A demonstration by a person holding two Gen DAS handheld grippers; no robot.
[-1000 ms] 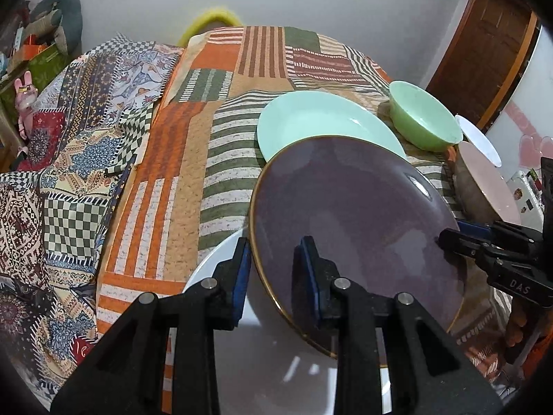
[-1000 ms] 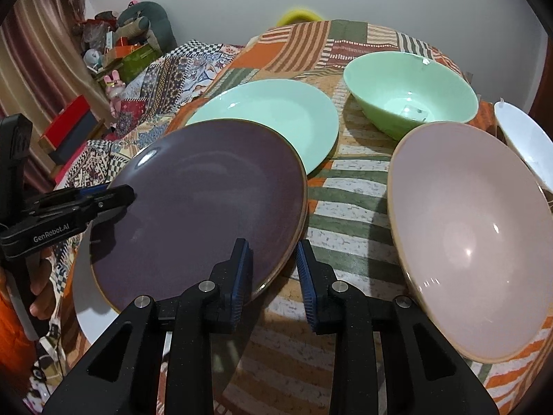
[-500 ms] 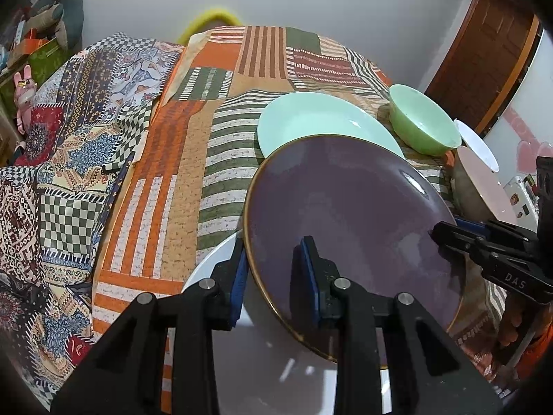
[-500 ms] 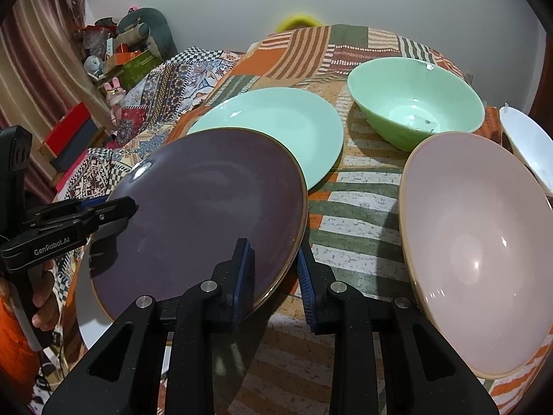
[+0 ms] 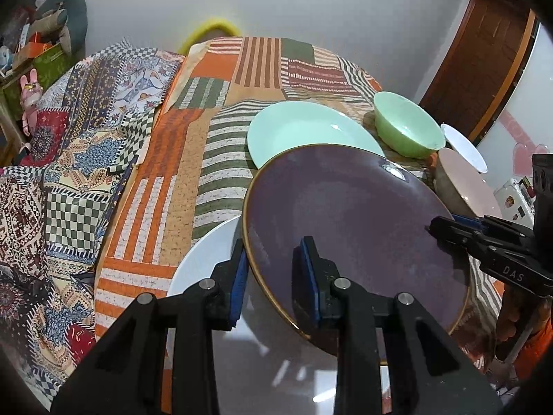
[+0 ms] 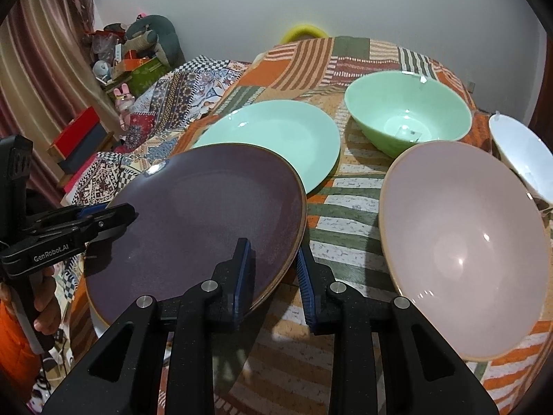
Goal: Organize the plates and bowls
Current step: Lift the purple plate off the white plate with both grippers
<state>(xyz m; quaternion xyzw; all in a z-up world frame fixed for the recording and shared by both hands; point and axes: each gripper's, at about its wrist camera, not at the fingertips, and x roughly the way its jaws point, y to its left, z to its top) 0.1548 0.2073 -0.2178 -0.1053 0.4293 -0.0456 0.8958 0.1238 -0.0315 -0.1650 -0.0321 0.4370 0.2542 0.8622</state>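
Purple plate [image 5: 356, 228] held tilted over the white plate [image 5: 204, 263], just in front of the mint plate [image 5: 311, 131]. Left gripper [image 5: 273, 276] and right gripper [image 6: 273, 273] each straddle its rim, jaws narrow; firm contact unclear.

The purple plate [image 5: 359, 228] covers the near edge of the mint plate [image 5: 304, 131] at 12 o'clock in the left wrist view, and most of the white plate [image 5: 204, 259] beneath it at 7 o'clock. The pink bowl [image 5: 466, 186] shows only in part there, behind the purple plate's rim at 2 o'clock. In the right wrist view the white bowl [image 6: 522, 155] is cut off by the edge at 3 o'clock. Whether the right gripper [image 6: 273, 269] actually presses the purple plate's rim cannot be told. The clutter [image 6: 131, 58] at 10 o'clock is too small to identify.
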